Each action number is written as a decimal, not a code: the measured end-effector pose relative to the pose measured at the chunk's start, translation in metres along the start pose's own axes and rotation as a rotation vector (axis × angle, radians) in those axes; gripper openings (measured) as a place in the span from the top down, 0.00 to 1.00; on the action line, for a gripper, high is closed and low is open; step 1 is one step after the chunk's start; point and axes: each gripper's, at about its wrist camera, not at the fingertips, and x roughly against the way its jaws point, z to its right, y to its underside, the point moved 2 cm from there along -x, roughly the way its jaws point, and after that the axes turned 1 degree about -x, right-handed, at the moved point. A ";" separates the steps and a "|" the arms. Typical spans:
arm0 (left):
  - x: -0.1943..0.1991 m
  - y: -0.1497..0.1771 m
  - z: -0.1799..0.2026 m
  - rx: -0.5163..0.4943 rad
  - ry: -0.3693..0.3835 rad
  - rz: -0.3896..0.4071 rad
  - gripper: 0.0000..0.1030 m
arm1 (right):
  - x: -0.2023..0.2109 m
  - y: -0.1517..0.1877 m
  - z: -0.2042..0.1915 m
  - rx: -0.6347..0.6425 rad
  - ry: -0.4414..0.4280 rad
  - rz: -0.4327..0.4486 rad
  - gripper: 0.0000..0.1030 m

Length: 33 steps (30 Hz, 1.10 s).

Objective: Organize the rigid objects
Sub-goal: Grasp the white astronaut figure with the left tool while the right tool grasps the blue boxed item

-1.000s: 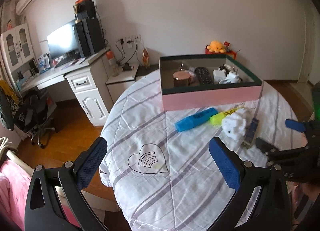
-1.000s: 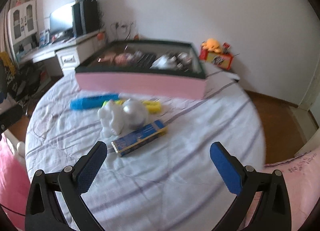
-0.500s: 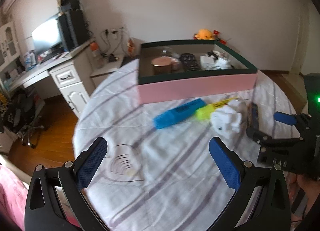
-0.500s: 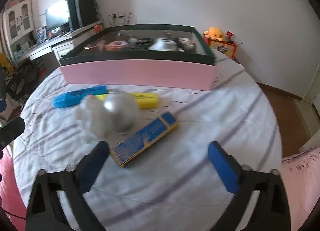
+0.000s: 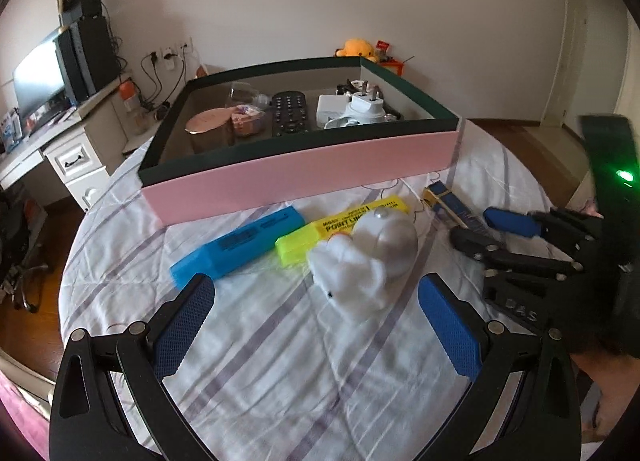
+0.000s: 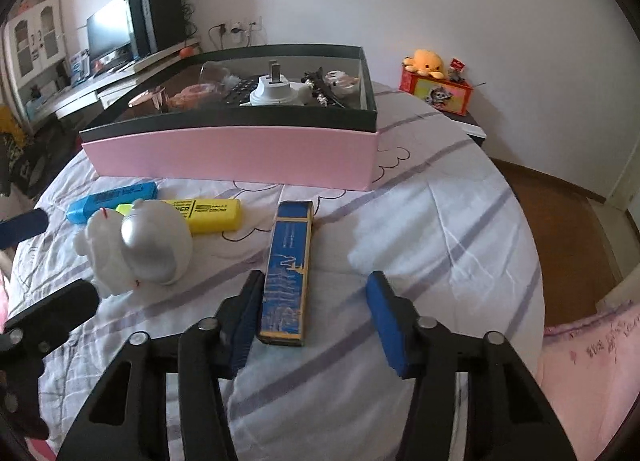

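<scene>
Right gripper (image 6: 314,315), angled down over the bench (image 6: 440,229), jaws closing around the blue box (image 6: 286,273), right pad apart. Left gripper (image 5: 316,325) spread before the white toy (image 5: 362,261), which partly hides the yellow highlighter (image 5: 344,223).

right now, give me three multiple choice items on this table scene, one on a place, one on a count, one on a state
1. Where does the remote control lie?
A. inside the pink box
B. on the cloth beside the markers
C. on the desk

2. How many highlighter markers lie on the cloth in front of the box?
A. one
B. two
C. four

3. How does the right gripper stand to the long blue box?
A. far off to one side of it
B. lifting it clear of the cloth
C. fingers astride its near end, closing, the right one not yet touching

Key:
1 A: the remote sits among the plug and charger within the box walls.
2 B: a blue marker and a yellow marker lie side by side.
3 C: a gap shows between the right finger and the box, which lies flat.
</scene>
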 end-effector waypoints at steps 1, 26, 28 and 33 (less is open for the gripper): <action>-0.004 -0.002 0.000 0.012 0.000 -0.005 0.00 | 0.000 0.000 0.002 0.002 0.001 0.002 0.74; -0.030 0.004 0.012 -0.003 -0.043 -0.068 0.30 | -0.004 0.002 0.011 0.005 0.006 0.018 0.80; -0.024 0.011 0.007 -0.008 -0.056 -0.070 0.30 | -0.002 0.004 0.008 0.005 0.013 0.017 0.80; -0.005 0.031 -0.013 0.003 -0.084 -0.073 0.30 | 0.009 0.015 -0.008 0.016 0.003 0.007 0.80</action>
